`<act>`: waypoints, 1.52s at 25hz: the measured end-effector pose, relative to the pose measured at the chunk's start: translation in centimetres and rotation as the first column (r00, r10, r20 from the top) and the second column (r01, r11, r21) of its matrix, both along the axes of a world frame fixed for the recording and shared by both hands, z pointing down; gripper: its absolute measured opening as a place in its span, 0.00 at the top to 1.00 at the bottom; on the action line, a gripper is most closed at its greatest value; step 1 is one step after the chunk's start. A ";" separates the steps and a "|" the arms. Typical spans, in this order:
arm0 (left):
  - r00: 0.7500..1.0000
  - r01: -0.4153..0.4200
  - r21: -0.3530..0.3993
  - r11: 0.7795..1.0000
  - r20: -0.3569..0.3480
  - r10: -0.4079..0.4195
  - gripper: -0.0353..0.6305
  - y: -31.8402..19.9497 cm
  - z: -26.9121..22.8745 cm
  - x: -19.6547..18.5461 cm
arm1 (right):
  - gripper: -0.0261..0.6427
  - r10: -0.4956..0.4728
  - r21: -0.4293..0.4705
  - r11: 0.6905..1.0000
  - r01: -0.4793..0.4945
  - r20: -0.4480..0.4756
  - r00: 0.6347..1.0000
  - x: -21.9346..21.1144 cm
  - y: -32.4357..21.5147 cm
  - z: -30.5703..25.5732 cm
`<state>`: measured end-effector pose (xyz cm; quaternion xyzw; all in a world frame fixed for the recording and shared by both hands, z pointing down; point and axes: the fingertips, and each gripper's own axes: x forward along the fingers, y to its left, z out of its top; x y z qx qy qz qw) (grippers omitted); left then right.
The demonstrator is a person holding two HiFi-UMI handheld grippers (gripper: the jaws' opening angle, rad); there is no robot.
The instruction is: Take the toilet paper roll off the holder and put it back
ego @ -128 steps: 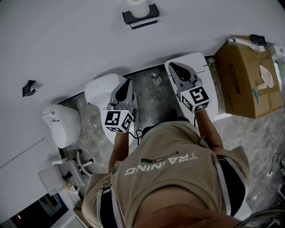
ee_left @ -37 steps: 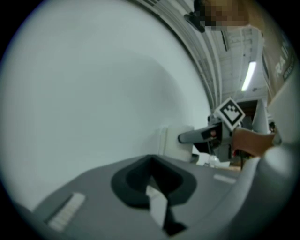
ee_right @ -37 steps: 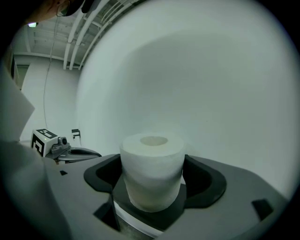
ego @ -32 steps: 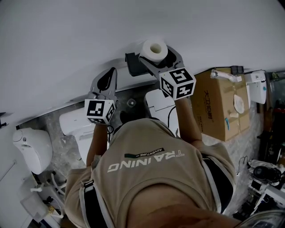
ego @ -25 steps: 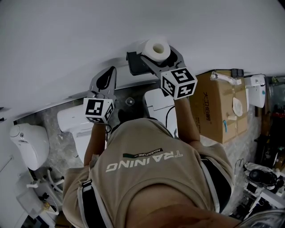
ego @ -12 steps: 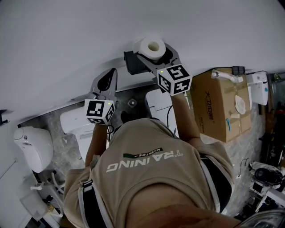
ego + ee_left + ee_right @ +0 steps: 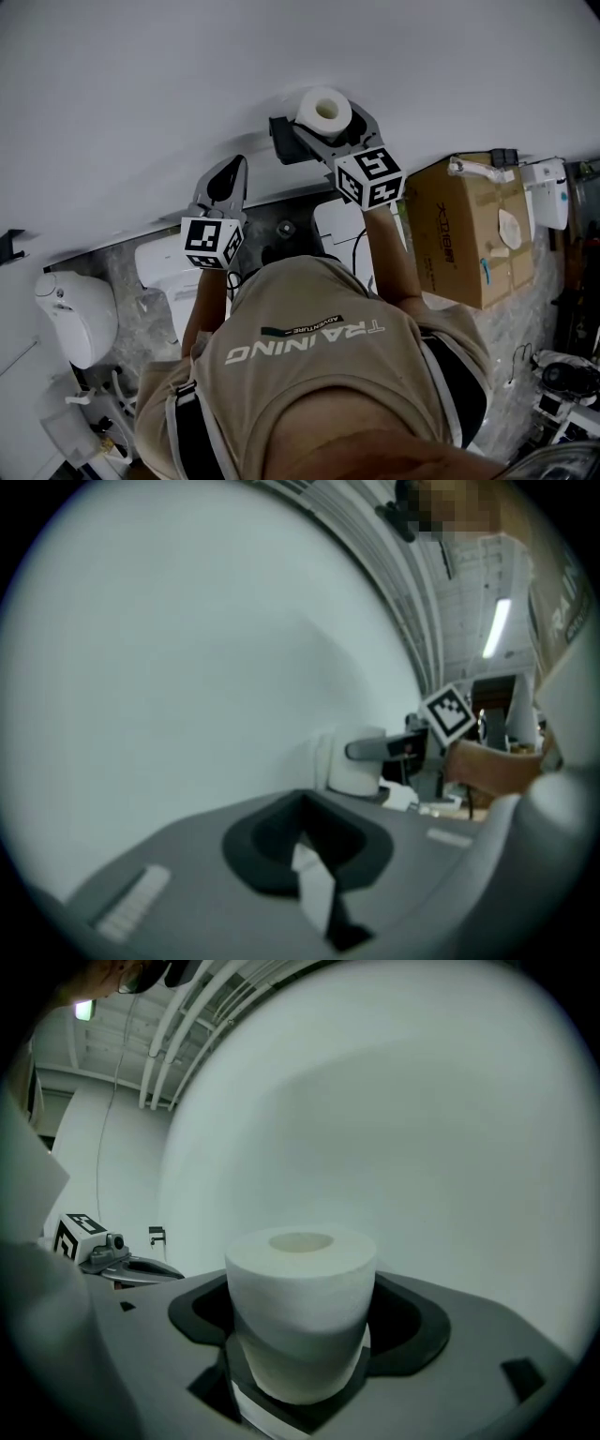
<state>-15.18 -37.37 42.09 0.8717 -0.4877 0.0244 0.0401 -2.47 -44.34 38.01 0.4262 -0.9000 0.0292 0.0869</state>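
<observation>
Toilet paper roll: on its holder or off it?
Off, apparently: the right gripper is shut on the toilet paper roll, and the black holder sits beside it.

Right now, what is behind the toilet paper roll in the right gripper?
Plain white wall lies behind the toilet paper roll. From the head view, the black holder shows on the wall beside it, partly covered by the roll and the right gripper.

Soft, even, rather dim light washes the plain white wall [image 7: 141, 94], with only faint shadows. A bright ceiling tube lamp [image 7: 494, 628] glows far right. Both gripper views bulge, blacken at the corners, and blur near the lens.
</observation>
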 end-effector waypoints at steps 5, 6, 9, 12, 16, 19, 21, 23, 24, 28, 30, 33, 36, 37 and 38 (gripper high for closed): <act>1.000 -0.029 0.000 1.000 0.003 0.029 0.94 0.5 0.0 -0.6 | 0.43 0.015 0.048 0.999 -0.014 -0.018 1.000 -0.3 1.0 -1.5; 0.999 -0.038 0.003 0.999 0.003 0.038 0.94 0.5 0.0 -0.6 | 0.43 0.022 0.060 0.998 -0.020 -0.023 1.000 -0.4 1.2 -1.7; 0.998 -0.064 0.008 0.998 -0.003 0.064 0.94 0.7 0.2 -0.8 | 0.43 0.038 0.081 0.996 -0.035 -0.031 0.999 -0.5 1.9 -2.0; 0.996 -0.089 0.013 0.996 -0.014 0.090 0.94 1.3 0.6 -0.7 | 0.43 0.052 0.091 0.995 -0.049 -0.029 0.998 -0.5 3.1 -2.1; 0.995 -0.100 0.022 0.995 -0.024 0.101 0.94 1.8 0.7 -0.4 | 0.43 0.055 0.104 0.993 -0.053 -0.026 0.998 -0.6 4.6 -2.3; 0.994 -0.102 0.020 0.995 -0.023 0.103 0.94 2.9 0.6 0.2 | 0.43 0.043 0.100 0.994 -0.040 -0.029 0.999 -0.4 5.6 -2.2; 0.995 -0.101 0.020 0.995 -0.016 0.102 0.94 3.4 0.5 0.6 | 0.43 0.035 0.101 0.994 -0.033 -0.025 0.999 -0.1 6.0 -2.2; 0.995 -0.095 0.017 0.995 -0.010 0.096 0.94 3.8 0.5 0.9 | 0.43 0.025 0.104 0.994 -0.023 -0.022 0.999 0.2 6.5 -2.3; 0.996 -0.090 0.015 0.996 -0.008 0.090 0.94 4.0 0.5 1.1 | 0.43 0.018 0.105 0.994 -0.015 -0.020 1.000 0.3 6.9 -2.3; 0.998 -0.063 0.012 0.998 0.002 0.063 0.94 5.4 0.1 2.8 | 0.43 -0.023 0.106 0.994 0.023 -0.004 1.000 1.4 8.7 -2.5; 0.999 -0.050 0.009 0.999 0.010 0.050 0.94 6.3 -0.2 4.0 | 0.43 -0.046 0.097 0.994 0.045 0.003 0.999 2.3 9.6 -2.4; 1.000 -0.023 0.004 1.000 0.018 0.023 0.94 7.7 -0.2 5.7 | 0.43 -0.083 0.081 0.993 0.082 0.008 0.997 3.8 11.0 -1.7; 0.999 0.025 -0.015 1.000 0.021 -0.024 0.94 9.3 0.5 6.5 | 0.43 -0.135 0.068 0.988 0.135 -0.003 0.991 4.5 12.2 -0.8; 0.999 0.039 -0.022 0.999 0.024 -0.038 0.94 9.9 0.7 6.8 | 0.43 -0.148 0.068 0.987 0.149 -0.015 0.989 4.7 12.6 -0.4; 0.998 0.051 -0.029 0.998 0.029 -0.050 0.94 10.6 0.9 7.1 | 0.43 -0.157 0.070 0.985 0.159 -0.028 0.987 5.1 13.0 -0.1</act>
